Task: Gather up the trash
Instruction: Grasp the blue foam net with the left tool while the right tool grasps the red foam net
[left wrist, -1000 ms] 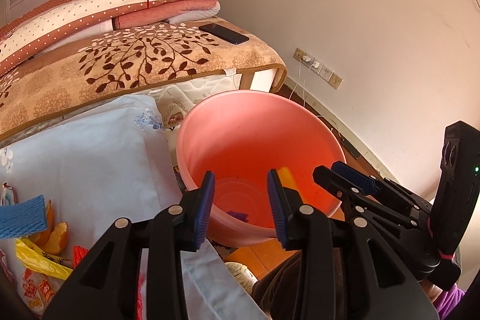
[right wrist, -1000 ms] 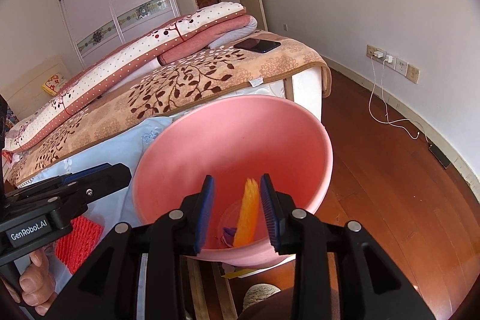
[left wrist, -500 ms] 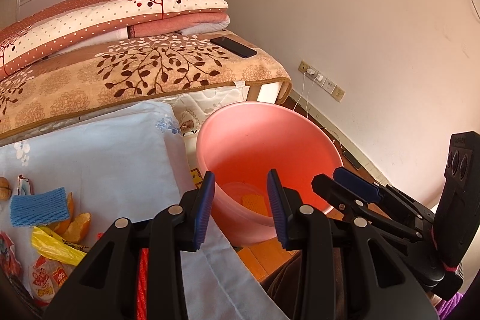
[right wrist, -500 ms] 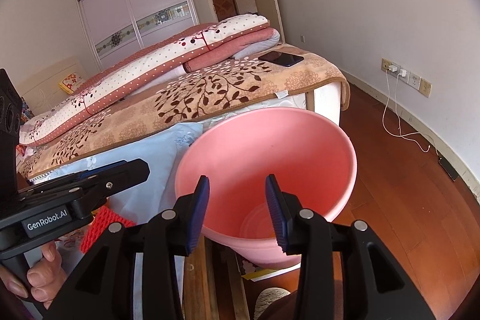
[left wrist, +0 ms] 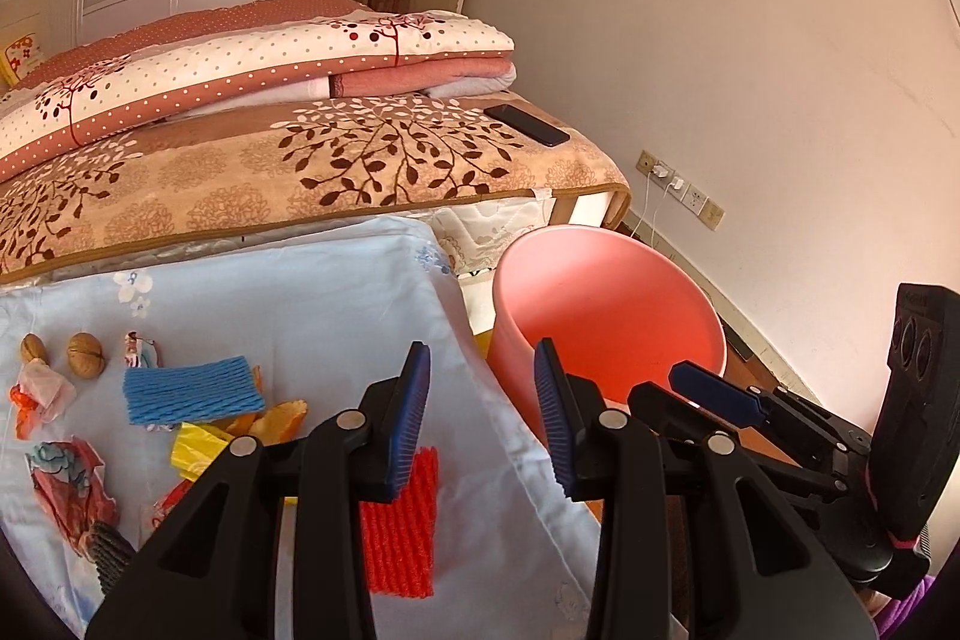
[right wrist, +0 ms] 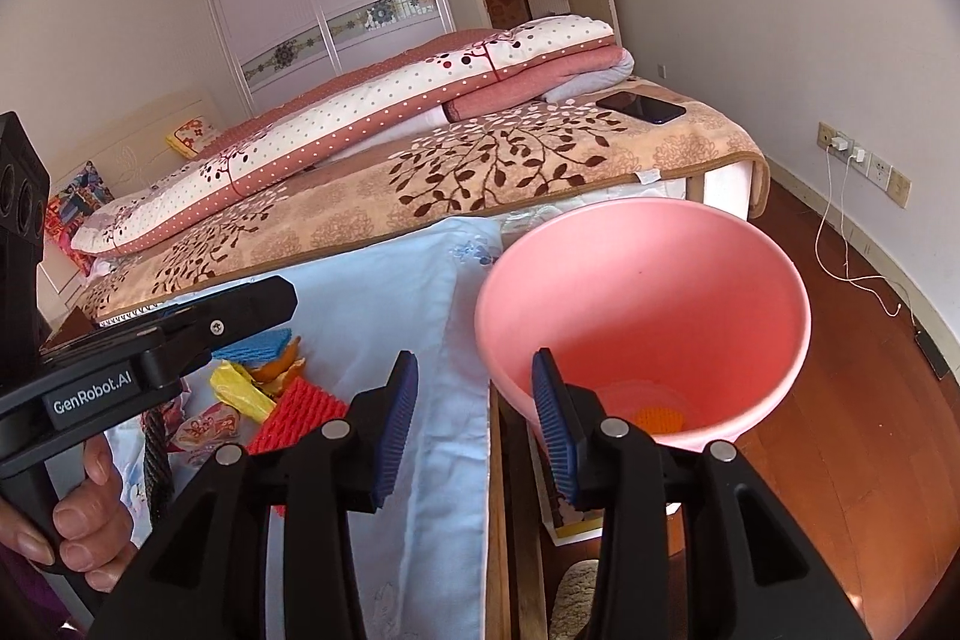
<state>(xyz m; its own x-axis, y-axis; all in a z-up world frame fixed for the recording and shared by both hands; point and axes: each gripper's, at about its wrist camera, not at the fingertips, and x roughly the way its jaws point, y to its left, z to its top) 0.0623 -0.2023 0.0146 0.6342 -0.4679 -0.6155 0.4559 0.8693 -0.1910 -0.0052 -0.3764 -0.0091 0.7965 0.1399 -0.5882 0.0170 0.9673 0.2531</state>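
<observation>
From my seat I read the desk (left wrist: 336,292) as covered by a pale blue cloth whose right edge drops off just beside the pink bucket (right wrist: 648,280), which stands on the wood floor (right wrist: 852,400) between desk and bed (left wrist: 300,172); open floor runs from the bucket to the wall. My left hand-held gripper (left wrist: 480,418) tilts downward over the cloth's right edge, jaws partly apart with nothing between them. My right hand-held gripper (right wrist: 471,421) also slopes down, over the gap between desk edge and bucket rim; its jaws have just been opening and are empty, standing partly apart. In the right wrist view a hand (right wrist: 90,514) wraps the grip of the left tool. An orange foam net (right wrist: 660,419) lies flat on the bucket's bottom. The rest of the trash sits on the cloth: a red foam net (left wrist: 399,526) with its long axis running toward and away from me, close under the left pads; a blue foam net (left wrist: 192,389) lying crosswise; orange peel (left wrist: 282,412) and a yellow wrapper (left wrist: 195,451) just beside it; crumpled printed wrappers (left wrist: 66,478) nearer the left edge; two walnuts (left wrist: 84,352) farther back. A dark phone (left wrist: 527,124) rests on the bed's corner.
</observation>
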